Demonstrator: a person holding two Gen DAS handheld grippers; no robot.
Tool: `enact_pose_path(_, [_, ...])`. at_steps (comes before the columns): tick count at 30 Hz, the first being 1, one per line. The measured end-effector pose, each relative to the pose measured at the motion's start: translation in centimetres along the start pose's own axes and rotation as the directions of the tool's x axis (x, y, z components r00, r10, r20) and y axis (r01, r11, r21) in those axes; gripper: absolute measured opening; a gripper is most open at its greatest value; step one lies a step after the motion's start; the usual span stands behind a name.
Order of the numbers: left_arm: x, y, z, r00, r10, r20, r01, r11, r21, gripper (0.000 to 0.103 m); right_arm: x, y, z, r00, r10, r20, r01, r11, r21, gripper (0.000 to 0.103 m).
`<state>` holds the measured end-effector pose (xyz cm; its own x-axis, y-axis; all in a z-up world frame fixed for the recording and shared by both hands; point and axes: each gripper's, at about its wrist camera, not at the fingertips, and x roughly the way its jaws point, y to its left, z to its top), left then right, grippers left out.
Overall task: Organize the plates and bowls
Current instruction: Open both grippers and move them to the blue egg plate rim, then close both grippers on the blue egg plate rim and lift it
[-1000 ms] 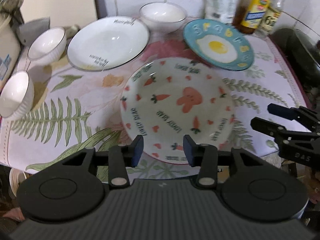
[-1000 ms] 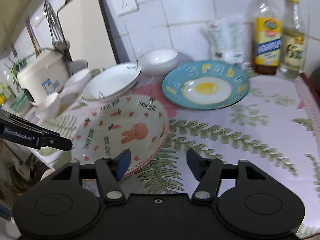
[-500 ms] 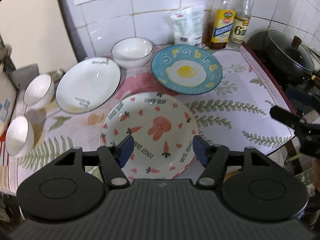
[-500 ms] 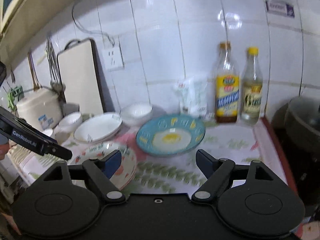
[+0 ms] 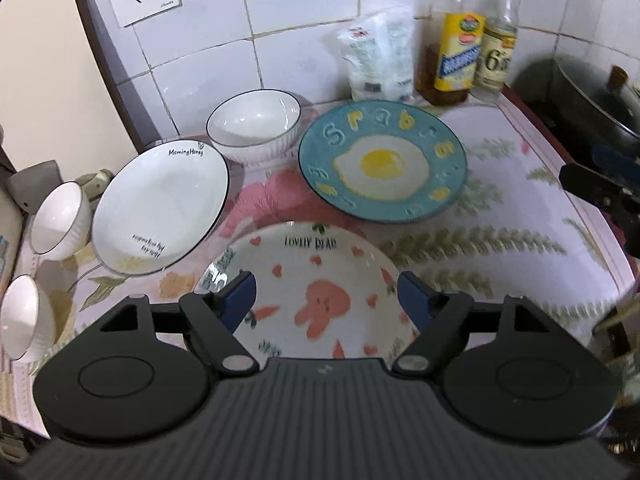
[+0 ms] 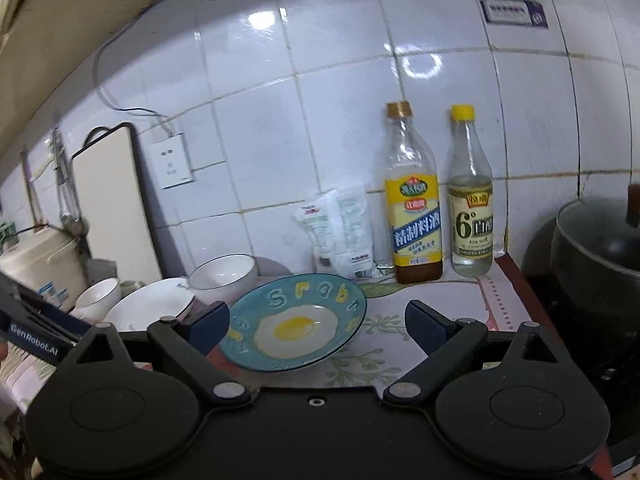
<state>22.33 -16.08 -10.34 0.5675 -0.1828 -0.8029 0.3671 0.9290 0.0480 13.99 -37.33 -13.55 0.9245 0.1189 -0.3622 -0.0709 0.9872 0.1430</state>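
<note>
While both tongs (image 5: 324, 298) (image 6: 318, 326) widen, nothing is held.

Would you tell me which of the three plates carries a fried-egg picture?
The blue plate at the back right, near the bottles. The rabbit plate shows carrots and hearts; the white plate bears only lettering.

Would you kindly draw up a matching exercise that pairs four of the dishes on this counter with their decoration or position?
Column one:
1. blue plate
2. rabbit plate
3. large white plate
4. deep white bowl

Column two:
A. carrots and the words "Lovely Dear"
B. the words "Morning Honey" at its rim
C. a fried egg in the middle
D. plain inside, nearest the tiled wall

Pairs: 1-C, 2-A, 3-B, 4-D
</note>
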Motion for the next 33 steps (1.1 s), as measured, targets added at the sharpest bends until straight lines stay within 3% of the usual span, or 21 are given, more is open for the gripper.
enact_pose_path(4, [2.8, 0.7, 0.8, 0.999, 0.004, 0.042, -0.003, 1.000, -0.031, 0.077, 3.0, -0.9, -0.7, 0.999, 0.008, -0.033, -0.006, 0.998, 0.065, 0.097])
enact_pose_path(5, [3.4, 1.2, 0.9, 0.996, 0.005, 0.085, 0.000, 0.998, -0.057, 0.078, 3.8, -1.3, -0.9, 0.999, 0.031, -0.045, -0.027, 0.996, 0.088, 0.097])
enact_pose_path(6, [3.8, 1.6, 1.0, 0.991, 0.014, 0.135, -0.003, 0.997, -0.083, 0.082, 4.5, -1.5, -1.0, 0.999, 0.034, 0.015, -0.035, 0.996, 0.084, 0.097])
enact_pose_path(9, [5.2, 2.8, 1.6, 0.981, 0.056, 0.185, -0.031, 0.990, -0.134, 0.087, 6.7, -1.8, -1.5, 0.999, 0.032, 0.015, -0.033, 0.995, 0.097, 0.097])
enact_pose_path(18, [11.2, 4.6, 4.5, 0.991, -0.020, 0.135, 0.043, 0.985, -0.168, 0.087, 13.7, -2.6, -1.5, 0.993, 0.010, -0.114, 0.003, 0.994, 0.109, 0.096])
enact_pose_path(23, [13.9, 4.7, 5.6, 0.991, -0.051, 0.124, 0.073, 0.980, -0.187, 0.085, 16.1, -4.2, -1.3, 0.982, -0.002, -0.187, 0.038, 0.981, 0.188, 0.086])
enact_pose_path(26, [15.9, 5.3, 6.0, 0.994, -0.084, 0.068, 0.098, 0.968, -0.230, 0.081, 16.6, -4.9, -1.3, 0.981, -0.015, -0.194, 0.060, 0.972, 0.225, 0.068])
enact_pose_path(28, [16.7, 5.4, 6.0, 0.994, -0.101, 0.040, 0.107, 0.966, -0.234, 0.075, 16.8, -5.1, -1.4, 0.979, -0.001, -0.202, 0.050, 0.970, 0.237, 0.057])
enact_pose_path(33, [17.8, 5.0, 5.4, 0.991, -0.132, 0.006, 0.130, 0.967, -0.220, 0.050, 17.0, -4.8, -1.6, 0.977, 0.035, -0.210, 0.014, 0.973, 0.231, 0.040])
